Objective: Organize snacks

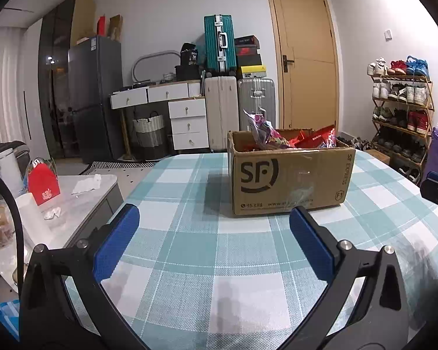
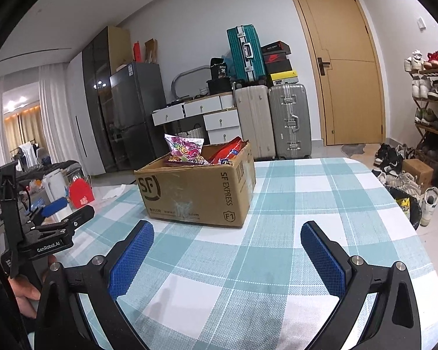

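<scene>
Background: door [image 1: 305, 55], three suitcases [image 1: 220, 42], drawer unit [image 1: 187, 116], fridge [image 1: 95, 93], shoe rack [image 1: 403, 110].

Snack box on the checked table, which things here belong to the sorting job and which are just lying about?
Belongs to the job:
- cardboard box
- purple snack bag in the box
- red snack packs in the box
- left gripper, open
- right gripper, open

Just lying about:
- suitcases
- shoe rack
- red gift box
- fridge
</scene>
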The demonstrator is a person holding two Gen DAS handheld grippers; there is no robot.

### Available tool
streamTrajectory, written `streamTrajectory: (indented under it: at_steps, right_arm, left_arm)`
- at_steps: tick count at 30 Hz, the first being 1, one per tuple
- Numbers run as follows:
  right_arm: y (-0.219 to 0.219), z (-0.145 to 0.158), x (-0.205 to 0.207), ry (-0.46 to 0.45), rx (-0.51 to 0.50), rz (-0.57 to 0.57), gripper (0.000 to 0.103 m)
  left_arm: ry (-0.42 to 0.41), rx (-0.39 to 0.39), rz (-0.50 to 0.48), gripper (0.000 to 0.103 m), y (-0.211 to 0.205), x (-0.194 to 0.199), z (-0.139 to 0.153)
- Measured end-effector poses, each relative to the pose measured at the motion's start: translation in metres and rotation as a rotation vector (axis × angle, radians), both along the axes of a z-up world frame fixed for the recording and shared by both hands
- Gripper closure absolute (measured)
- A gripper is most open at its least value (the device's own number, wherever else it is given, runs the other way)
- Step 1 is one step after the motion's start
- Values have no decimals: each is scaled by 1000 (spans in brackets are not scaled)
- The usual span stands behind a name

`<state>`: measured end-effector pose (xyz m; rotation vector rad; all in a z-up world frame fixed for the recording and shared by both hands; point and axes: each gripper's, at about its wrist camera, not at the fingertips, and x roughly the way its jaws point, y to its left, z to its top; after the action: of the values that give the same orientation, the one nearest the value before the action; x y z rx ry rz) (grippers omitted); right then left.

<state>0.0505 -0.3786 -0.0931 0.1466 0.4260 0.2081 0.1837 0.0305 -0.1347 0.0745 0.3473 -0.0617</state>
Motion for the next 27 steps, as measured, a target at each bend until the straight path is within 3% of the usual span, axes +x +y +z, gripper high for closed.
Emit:
streamTrajectory:
  at_steps: [6, 27]
  right_arm:
    - [4, 0, -1, -8, -14, 4, 1]
    - [6, -1, -4, -12, -17, 14, 0]
  left_arm:
    - [11, -42, 30, 0, 10, 2, 0]
    - [5, -42, 29, 0, 9, 1, -1]
